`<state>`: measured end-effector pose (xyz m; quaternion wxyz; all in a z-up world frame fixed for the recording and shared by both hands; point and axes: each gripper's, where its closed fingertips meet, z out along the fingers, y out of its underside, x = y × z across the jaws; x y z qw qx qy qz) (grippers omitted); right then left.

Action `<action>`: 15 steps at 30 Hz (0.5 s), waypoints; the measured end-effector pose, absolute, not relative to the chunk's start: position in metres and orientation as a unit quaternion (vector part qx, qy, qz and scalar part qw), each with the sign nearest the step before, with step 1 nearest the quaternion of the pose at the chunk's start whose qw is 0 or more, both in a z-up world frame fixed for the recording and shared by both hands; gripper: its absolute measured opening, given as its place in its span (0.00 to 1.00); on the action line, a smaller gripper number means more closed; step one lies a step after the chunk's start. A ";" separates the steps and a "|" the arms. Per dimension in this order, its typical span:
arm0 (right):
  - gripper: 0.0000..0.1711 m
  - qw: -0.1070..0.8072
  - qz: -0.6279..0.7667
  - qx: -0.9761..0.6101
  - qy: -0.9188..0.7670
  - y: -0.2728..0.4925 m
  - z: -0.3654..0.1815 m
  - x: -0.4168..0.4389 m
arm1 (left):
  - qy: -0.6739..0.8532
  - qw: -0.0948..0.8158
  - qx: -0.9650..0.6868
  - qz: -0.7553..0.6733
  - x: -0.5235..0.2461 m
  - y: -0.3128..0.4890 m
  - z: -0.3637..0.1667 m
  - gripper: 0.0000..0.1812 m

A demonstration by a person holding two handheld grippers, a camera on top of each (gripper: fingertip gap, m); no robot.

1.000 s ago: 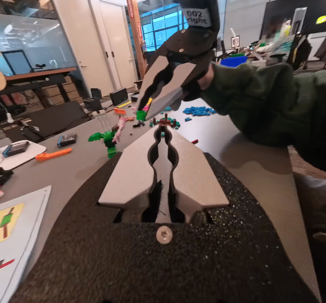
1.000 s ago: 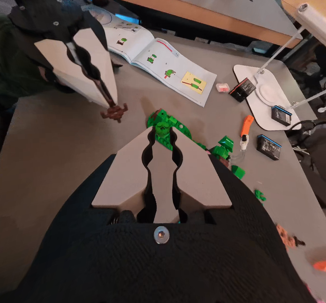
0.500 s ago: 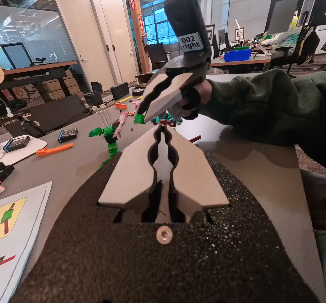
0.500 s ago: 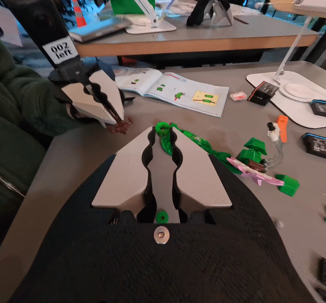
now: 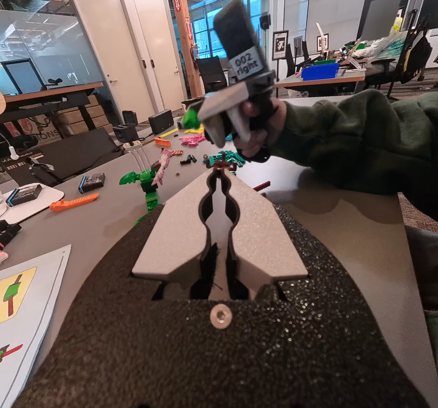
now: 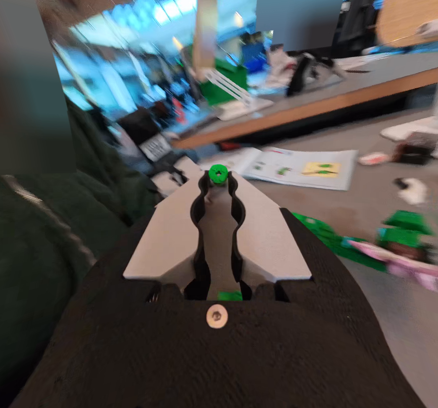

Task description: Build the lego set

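Both grippers hold small lego pieces above the tabletop

Our left gripper (image 5: 219,171) is clamped on a brown branched piece (image 5: 220,164); our right gripper (image 6: 218,178) pinches a round green stud (image 6: 218,173). Beyond, at ten o'clock in the left wrist view, the green plant build (image 5: 148,183) stands on the grey tabletop (image 5: 331,230), an orange separator (image 5: 73,202) farther left.

Your left gripper (image 5: 219,171) has matt, grainy grey plastic fingers (image 5: 180,230) on a rough, speckled black body with 1 shiny metal screw (image 5: 221,318). The green stud (image 6: 218,174) looks like glossy plastic, the table (image 5: 331,225) smooth and matt, the booklet (image 6: 301,167) paper, your sleeve (image 5: 355,140) soft cloth.
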<state>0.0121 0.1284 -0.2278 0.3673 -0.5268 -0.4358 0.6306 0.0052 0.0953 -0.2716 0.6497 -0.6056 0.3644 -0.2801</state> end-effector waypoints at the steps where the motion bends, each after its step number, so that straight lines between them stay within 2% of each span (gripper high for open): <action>1: 0.08 0.332 0.683 -0.513 -0.401 0.127 -0.218 0.016 | 0.365 0.649 -0.606 -0.279 0.005 0.095 -0.272 0.00; 8: 0.09 0.207 0.787 -0.470 -0.342 0.114 -0.205 0.025 | 0.371 0.648 -0.607 -0.271 0.006 0.095 -0.273 0.00; 15: 0.09 0.195 0.768 -0.503 -0.345 0.117 -0.219 0.019 | 0.375 0.646 -0.608 -0.268 0.007 0.095 -0.275 0.00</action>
